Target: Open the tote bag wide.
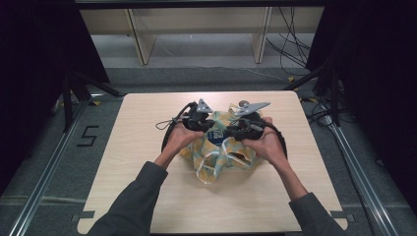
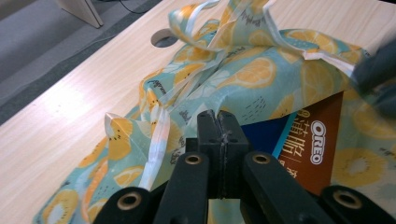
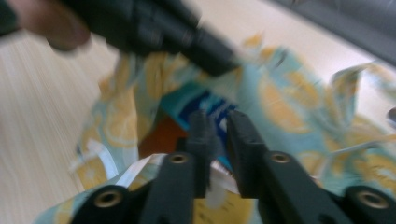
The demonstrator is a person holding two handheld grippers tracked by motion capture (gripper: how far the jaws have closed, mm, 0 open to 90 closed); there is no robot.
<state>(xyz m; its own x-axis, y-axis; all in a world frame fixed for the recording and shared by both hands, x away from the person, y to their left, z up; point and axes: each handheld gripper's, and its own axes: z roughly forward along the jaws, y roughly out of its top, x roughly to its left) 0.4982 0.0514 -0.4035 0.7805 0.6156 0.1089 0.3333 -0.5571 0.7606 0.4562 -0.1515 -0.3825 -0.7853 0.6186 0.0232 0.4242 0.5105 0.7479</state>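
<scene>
Thin, soft teal cloth bag printed with orange citrus slices (image 2: 261, 74), matt and creased, slightly crisp like non-woven fabric, lying just beyond the matt black plastic left gripper (image 2: 218, 122). White ribbon-like fabric handles (image 2: 156, 140), smooth, faintly sheeny, beside that gripper's jaws. Glossy printed cardboard biscuit box in brown and blue (image 2: 308, 144), smooth and flat, poking from the bag right in front of the jaws. Brass-coloured metal rivets set in the jaw links. Matt black plastic right gripper (image 3: 219, 126), finish blurred, same cloth below it. Pale wood-grain laminate table top (image 1: 147, 196), smooth with a low sheen, under everything. Dull grey metal-looking three-cornered plates atop both grippers.
</scene>
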